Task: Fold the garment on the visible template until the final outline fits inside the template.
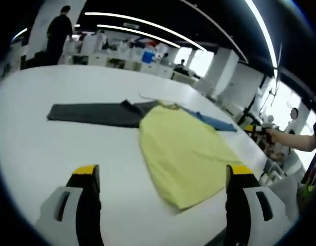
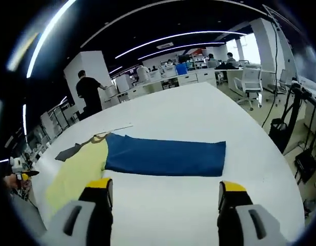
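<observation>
**Presently: both tools held wide above the cloth, nothing gripped**

Left gripper view. Left tool (image 1: 163, 179) hangs over the white surface (image 1: 55, 148), its yellow-tipped jaws spread far apart with nothing between them. A yellow garment (image 1: 186, 154) lies flat ahead, between the jaws' lines and reaching toward the surface's near edge. Its far end overlaps a dark grey cloth (image 1: 93, 114) stretched out to the left. A strip of blue cloth (image 1: 216, 122) pokes out past the yellow's far right side. At the right edge, a hand grips the other tool, seen small; its jaws cannot be made out. A person (image 1: 58, 32) stands far off among desks.

Right gripper view. Right tool (image 2: 165, 192) is likewise wide open and empty. The blue cloth (image 2: 165, 157) lies as a long rectangle across the surface (image 2: 198, 110) just beyond the jaws. The yellow garment (image 2: 78, 171) adjoins its left end, with grey cloth (image 2: 70, 151) beyond that.
</observation>
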`<action>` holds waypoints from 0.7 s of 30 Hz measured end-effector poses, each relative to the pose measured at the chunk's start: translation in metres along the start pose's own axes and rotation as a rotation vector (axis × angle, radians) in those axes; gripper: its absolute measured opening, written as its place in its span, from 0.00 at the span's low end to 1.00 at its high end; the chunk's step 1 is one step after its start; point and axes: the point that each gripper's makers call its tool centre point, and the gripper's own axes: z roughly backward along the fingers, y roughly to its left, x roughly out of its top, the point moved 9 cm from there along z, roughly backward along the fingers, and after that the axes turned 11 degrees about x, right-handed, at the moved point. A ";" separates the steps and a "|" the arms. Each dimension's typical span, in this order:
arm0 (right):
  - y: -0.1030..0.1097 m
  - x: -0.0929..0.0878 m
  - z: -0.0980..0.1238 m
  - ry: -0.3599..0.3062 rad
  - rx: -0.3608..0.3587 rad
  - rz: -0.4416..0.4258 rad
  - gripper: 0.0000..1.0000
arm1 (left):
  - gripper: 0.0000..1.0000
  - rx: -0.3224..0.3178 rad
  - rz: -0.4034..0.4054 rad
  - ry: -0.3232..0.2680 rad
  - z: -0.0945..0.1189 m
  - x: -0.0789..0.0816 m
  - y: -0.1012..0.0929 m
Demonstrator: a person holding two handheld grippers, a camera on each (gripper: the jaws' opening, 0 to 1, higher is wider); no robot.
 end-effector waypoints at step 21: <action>-0.082 0.005 -0.040 0.008 -0.065 -0.041 0.66 | 0.99 -0.034 -0.053 0.076 -0.012 0.000 -0.007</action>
